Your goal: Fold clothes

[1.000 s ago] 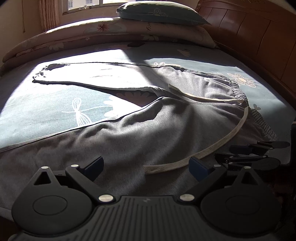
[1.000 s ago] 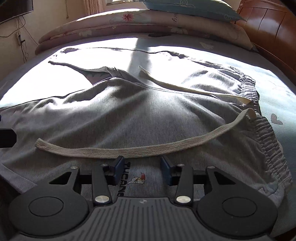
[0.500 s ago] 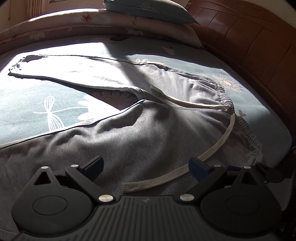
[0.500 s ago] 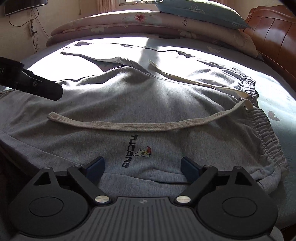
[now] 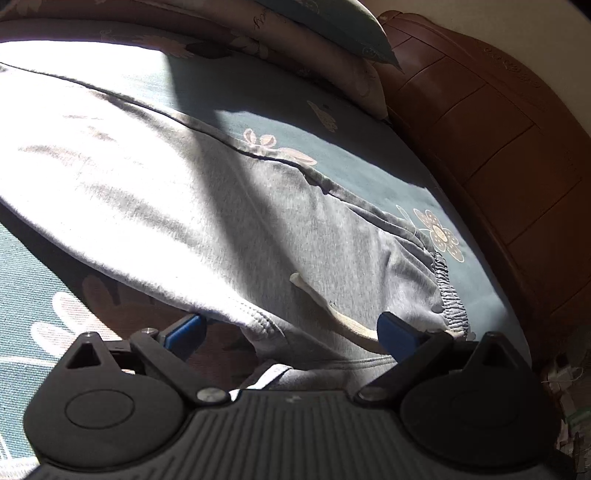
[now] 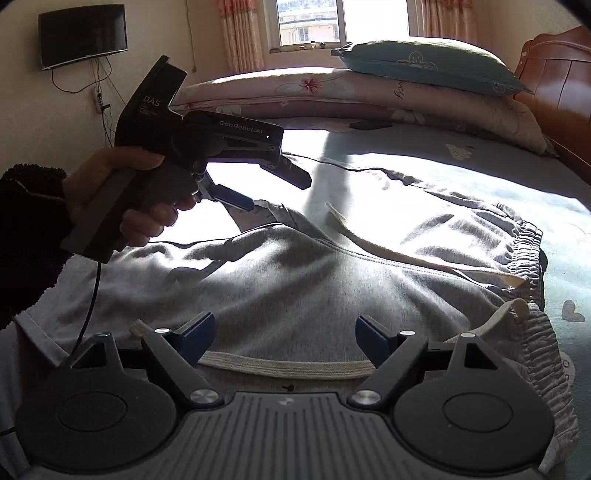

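Grey sweatpants (image 6: 295,280) lie spread on the bed, elastic waistband (image 6: 528,251) to the right, with a cream drawstring (image 6: 288,365) looped across them. My right gripper (image 6: 284,328) hovers low over the near leg. Its jaws stand wide and are closing slightly, with the drawstring and cloth below them and the pads pressing nothing. In the right wrist view a hand (image 6: 110,177) holds my left gripper (image 6: 271,190), open, above the crotch. In its own view the left gripper (image 5: 290,328) straddles the far leg's (image 5: 184,206) hem fold and the drawstring (image 5: 332,314) without gripping.
The teal flowered sheet (image 5: 332,155) covers the bed. A wooden headboard (image 5: 498,147) runs along the right. Rolled quilt and pillow (image 6: 424,66) are stacked at the far end under the window. A wall television (image 6: 83,35) hangs at far left.
My right gripper opened wide from nearly shut and lifted, tilting up. The left gripper swept forward over the pants toward the crotch and far leg, coming into the right wrist view.
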`<state>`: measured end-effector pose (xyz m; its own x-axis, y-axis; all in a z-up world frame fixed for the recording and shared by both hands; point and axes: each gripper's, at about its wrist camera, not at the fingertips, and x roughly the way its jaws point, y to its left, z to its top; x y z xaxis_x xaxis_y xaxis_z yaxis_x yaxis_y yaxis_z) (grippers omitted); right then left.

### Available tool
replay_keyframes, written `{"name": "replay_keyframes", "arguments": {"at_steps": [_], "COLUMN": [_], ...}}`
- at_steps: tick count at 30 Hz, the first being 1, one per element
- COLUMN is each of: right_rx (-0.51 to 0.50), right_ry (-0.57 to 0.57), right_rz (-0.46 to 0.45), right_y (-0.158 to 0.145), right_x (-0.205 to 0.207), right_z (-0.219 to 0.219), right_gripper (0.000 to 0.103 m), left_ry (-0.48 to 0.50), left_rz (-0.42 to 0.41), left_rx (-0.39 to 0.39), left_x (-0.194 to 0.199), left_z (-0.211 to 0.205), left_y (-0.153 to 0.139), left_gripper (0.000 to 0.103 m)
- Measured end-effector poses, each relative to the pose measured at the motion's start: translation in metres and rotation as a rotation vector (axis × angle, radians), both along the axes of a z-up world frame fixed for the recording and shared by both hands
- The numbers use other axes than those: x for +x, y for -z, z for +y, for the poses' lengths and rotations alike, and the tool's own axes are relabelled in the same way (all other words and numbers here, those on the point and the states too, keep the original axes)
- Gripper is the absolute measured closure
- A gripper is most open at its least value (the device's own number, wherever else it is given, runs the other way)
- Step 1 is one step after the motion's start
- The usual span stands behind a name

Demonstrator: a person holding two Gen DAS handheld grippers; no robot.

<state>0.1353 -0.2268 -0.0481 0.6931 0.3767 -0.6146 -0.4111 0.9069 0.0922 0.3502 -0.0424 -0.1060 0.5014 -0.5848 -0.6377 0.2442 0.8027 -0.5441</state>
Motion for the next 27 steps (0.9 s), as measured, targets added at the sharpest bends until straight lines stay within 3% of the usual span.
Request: {"name": "replay_keyframes", "arguments": {"at_steps": [3, 9, 13, 17, 24, 27], "right_rx": [-0.033, -0.001, 0.042, 0.077, 0.125, 0.109], "right_ry": [-0.046, -0.14, -0.122, -0.124, -0.118, -0.114], "right_rz": [-0.016, 0.019, 0.076, 0.149, 0.101, 0.08], "right_y": [-0.002, 0.004, 0.019, 0.04, 0.027, 0.023], "right_x": [0.026, 0.093, 0.128, 0.146, 0.12, 0.113], "right_z": [0.013, 0.033, 0.042, 0.054, 0.041, 0.039], "right_gripper": [0.017, 0.051, 0.06, 0.058, 0.057, 0.057], "left_ry": [0.048, 0.09, 0.104, 0.122, 0.126, 0.126], "left_rz": [0.037, 0.071, 0.086, 0.095, 0.187, 0.191], "left_rx": [-0.16, -0.392, -0.46, -0.451, -0.412, -0.5], "left_x": [0.009, 0.02, 0.023, 0.022, 0.021, 0.026], "left_z": [0.004, 0.019, 0.027, 0.026, 0.016, 0.018], "left_y": [0.01, 0.009, 0.004, 0.006, 0.029, 0.021], "left_gripper": [0.005, 0.005, 0.005, 0.005, 0.004, 0.004]}}
